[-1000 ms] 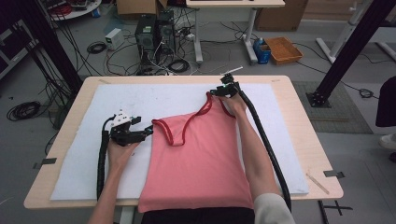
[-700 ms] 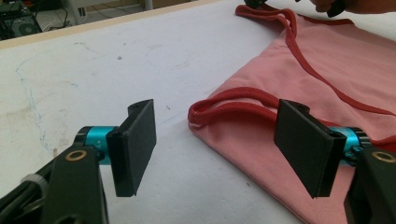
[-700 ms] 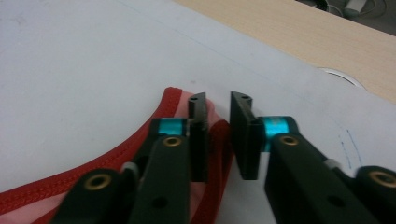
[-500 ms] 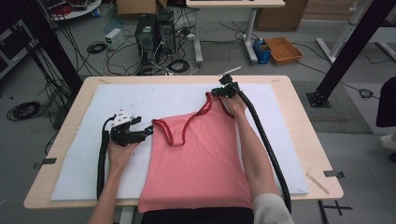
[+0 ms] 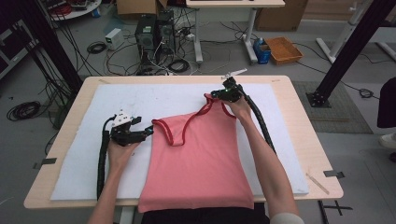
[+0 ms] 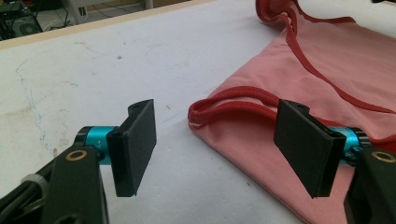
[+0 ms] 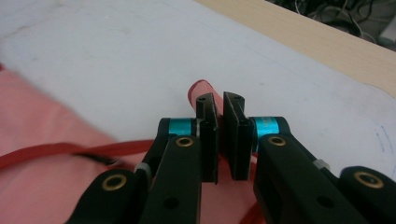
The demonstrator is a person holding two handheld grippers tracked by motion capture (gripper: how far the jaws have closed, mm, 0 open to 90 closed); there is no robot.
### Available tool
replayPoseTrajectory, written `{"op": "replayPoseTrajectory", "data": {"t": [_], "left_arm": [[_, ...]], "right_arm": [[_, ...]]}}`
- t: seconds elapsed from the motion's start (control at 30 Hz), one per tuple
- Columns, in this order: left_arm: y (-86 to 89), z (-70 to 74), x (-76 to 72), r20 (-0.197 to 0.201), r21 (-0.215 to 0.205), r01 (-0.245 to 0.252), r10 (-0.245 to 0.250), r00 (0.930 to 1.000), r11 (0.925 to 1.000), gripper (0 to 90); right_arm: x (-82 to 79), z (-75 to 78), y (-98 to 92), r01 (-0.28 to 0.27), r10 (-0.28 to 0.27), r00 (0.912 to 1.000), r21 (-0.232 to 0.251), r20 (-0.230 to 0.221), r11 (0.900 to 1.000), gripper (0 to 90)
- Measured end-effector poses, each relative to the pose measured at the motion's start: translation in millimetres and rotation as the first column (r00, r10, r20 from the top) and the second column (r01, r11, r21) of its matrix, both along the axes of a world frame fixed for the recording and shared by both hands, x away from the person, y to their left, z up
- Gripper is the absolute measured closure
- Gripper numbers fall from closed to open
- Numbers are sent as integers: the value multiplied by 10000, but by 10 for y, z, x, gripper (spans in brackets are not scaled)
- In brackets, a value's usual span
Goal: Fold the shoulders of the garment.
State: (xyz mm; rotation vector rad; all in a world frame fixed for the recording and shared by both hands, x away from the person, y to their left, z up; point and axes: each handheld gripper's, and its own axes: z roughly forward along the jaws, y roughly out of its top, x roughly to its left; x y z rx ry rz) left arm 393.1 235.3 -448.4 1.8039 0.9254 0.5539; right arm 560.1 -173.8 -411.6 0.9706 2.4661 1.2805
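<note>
The pink tank top (image 5: pixel 196 158) lies flat on the white mat (image 5: pixel 79 177), its long axis running from the hem at the near table edge to the two shoulder straps at the far end. The right gripper (image 5: pixel 223 94) is clamped on the right strap (image 5: pixel 211 101); in the right gripper view its jaws have just been closing and now stand together on the red-trimmed strap loop (image 7: pixel 201 89), which protrudes just beyond the pads. The left strap (image 5: pixel 161 126) lies flat on the mat, directly ahead of the left gripper (image 5: pixel 148 132) and just beside it. In the left gripper view the jaws stand wide apart, with the strap loop (image 6: pixel 233 105) between and slightly beyond them, not yet touched. The left gripper is therefore the nearer tool for this strap; judged from this layout, a short advance and a closure would secure it. The garment is a salmon-pink knit with darker red binding along neckline and armholes, smooth over the body, slightly lifted at the gripped strap.
</note>
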Motion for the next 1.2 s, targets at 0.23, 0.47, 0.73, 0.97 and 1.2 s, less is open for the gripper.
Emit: {"op": "replayPoseTrajectory", "data": {"t": [0.23,0.47,0.73,0.97,1.2], "left_arm": [[0,0,-2,-7,-20,-9,9,10000,10000,300],[4,0,-1,-9,-38,-19,19,10000,10000,300],[1,0,0,-11,-29,21,-21,10000,10000,301],[-13,1,3,-18,87,68,-67,10000,9999,306],[-15,5,-11,127,86,192,-193,9997,9998,348]], "right_arm": [[-449,40,-88,-949,949,9955,-50,-37,9955,851],[-871,-62,-136,-1721,1716,9848,-170,-274,9849,851],[-1357,-166,-195,-2497,2494,9671,0,-503,9683,850],[-1593,-228,-294,-2703,2697,9612,-30,-583,9628,847],[-1639,-360,-338,-2609,2581,9625,-243,-838,9651,829]]}}
